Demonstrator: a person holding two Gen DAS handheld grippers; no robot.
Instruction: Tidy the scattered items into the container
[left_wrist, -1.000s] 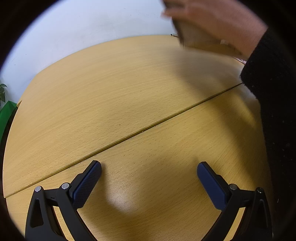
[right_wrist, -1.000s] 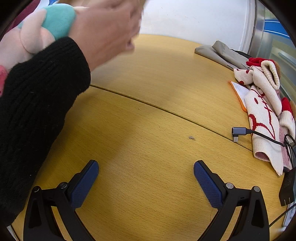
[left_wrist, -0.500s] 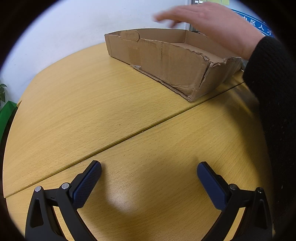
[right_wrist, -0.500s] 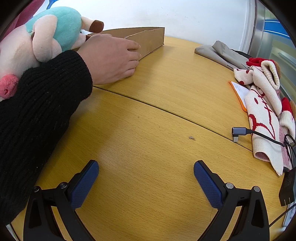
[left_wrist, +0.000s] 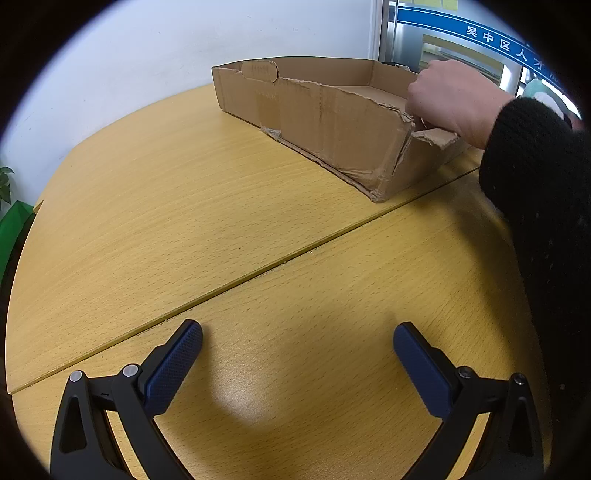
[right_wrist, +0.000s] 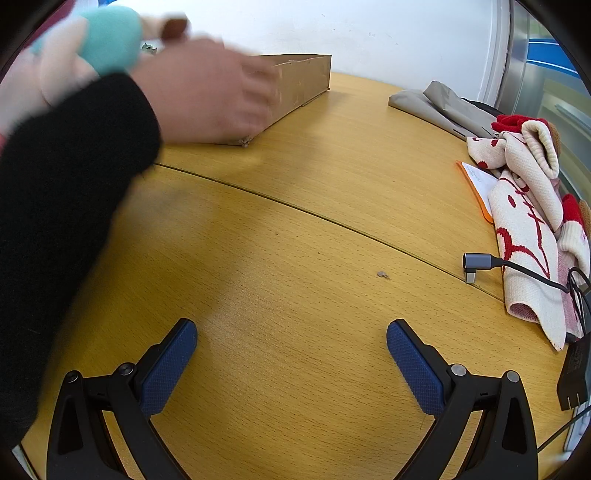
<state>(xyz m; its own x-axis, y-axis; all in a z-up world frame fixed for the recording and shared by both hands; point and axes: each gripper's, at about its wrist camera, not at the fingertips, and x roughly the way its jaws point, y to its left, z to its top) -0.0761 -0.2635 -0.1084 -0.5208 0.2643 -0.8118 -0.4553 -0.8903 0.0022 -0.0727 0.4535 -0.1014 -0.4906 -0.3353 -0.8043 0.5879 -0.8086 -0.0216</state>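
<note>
A shallow torn cardboard box (left_wrist: 325, 114) stands on the wooden table (left_wrist: 207, 206) at the far right; it also shows in the right wrist view (right_wrist: 299, 81). A bare hand in a black sleeve (left_wrist: 454, 99) grips its torn near corner. My left gripper (left_wrist: 297, 354) is open and empty, low over the table, well short of the box. My right gripper (right_wrist: 291, 350) is open and empty over bare table. A teal and pink plush toy (right_wrist: 99, 40) shows blurred at the far left, behind the arm (right_wrist: 66, 184). A red and cream knitted cloth (right_wrist: 524, 210) lies at the right.
A grey USB cable plug (right_wrist: 480, 264) and a black adapter (right_wrist: 574, 373) lie by the cloth. A grey folded fabric (right_wrist: 439, 103) and an orange-edged paper (right_wrist: 478, 184) sit at the far right. A green plant (left_wrist: 11, 221) stands beyond the table's left edge.
The hand has brought the cardboard box onto the table and now holds its near corner. The plush toy has shifted up and blurred. Both grippers have stayed still and open.
</note>
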